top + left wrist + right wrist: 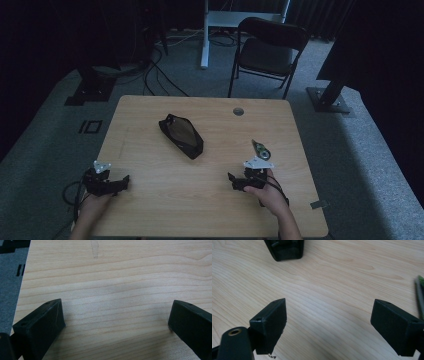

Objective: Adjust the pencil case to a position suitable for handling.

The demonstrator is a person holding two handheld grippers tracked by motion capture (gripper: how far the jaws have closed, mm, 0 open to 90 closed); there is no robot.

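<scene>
A black zipped pouch lies slantwise on the middle of the wooden table. Its near end sits at the top of the right gripper view. A small green and grey object lies just beyond my right gripper, and its edge appears at the right of the right gripper view. That gripper is open over bare wood with nothing between its jaws. My left gripper rests near the table's left front corner. Its jaws stand wide apart, open, above bare wood.
A round cable hole sits in the table's far edge. Beyond the table stand a dark folding chair, a white desk leg, black stand bases and cables on grey carpet.
</scene>
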